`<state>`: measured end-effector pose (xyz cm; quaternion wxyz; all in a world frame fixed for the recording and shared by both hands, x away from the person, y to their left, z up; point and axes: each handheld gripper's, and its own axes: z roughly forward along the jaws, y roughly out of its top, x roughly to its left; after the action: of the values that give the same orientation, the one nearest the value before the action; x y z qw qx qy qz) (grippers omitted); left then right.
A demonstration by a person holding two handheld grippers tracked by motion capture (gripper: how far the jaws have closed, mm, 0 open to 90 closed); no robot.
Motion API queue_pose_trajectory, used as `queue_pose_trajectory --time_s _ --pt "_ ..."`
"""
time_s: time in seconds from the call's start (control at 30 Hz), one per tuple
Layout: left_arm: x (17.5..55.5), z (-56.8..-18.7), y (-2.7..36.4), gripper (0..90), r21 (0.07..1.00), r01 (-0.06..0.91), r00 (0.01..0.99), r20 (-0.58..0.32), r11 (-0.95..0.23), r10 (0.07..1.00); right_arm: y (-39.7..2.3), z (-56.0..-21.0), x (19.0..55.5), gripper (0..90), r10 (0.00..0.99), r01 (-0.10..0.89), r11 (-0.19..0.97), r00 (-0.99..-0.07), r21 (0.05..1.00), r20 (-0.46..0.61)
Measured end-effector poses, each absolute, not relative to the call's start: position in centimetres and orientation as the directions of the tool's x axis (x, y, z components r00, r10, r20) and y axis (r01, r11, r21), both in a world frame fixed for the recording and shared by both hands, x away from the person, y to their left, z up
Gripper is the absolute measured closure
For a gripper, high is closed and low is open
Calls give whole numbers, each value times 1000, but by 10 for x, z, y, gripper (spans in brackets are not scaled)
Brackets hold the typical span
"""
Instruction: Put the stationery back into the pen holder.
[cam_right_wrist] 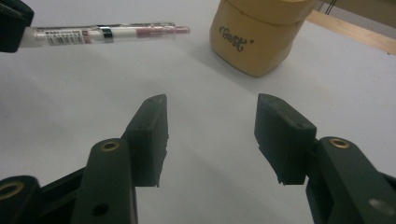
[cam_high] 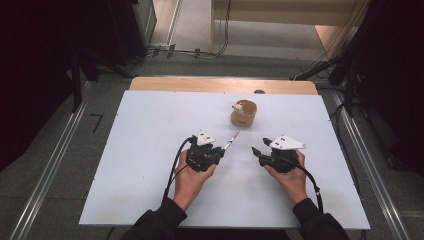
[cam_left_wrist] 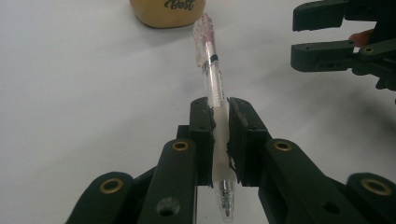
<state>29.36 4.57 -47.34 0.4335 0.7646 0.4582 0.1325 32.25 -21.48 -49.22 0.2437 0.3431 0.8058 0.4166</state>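
My left gripper is shut on a clear pen with a pink top end, gripping its white grip section; the pen juts up and away toward a tan cup. In the right gripper view the pen lies level at upper left, left of the tan cup with dark lettering. My right gripper is open above the white table with nothing between its jaws. Its jaws also appear at the upper right of the left gripper view.
The white tabletop lies on a wooden table whose edge shows at the back. Dark stands and cables surround the table, and metal rails run along the floor on both sides.
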Motion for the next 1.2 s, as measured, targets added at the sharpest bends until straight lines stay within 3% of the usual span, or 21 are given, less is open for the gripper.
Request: queue_pose_trajectory --time_s 0.3,0.77,1.2 --pt "297 -473 41 811 779 589 553 -194 -216 810 -198 -495 323 460 704 288 498 -685 818 -187" --pt "301 -472 33 811 763 602 570 -205 -234 796 -185 -496 326 459 678 256 526 -701 811 -219" --pt "302 -462 23 811 764 593 595 -203 -254 778 -176 -491 322 452 638 168 595 -693 786 -335"
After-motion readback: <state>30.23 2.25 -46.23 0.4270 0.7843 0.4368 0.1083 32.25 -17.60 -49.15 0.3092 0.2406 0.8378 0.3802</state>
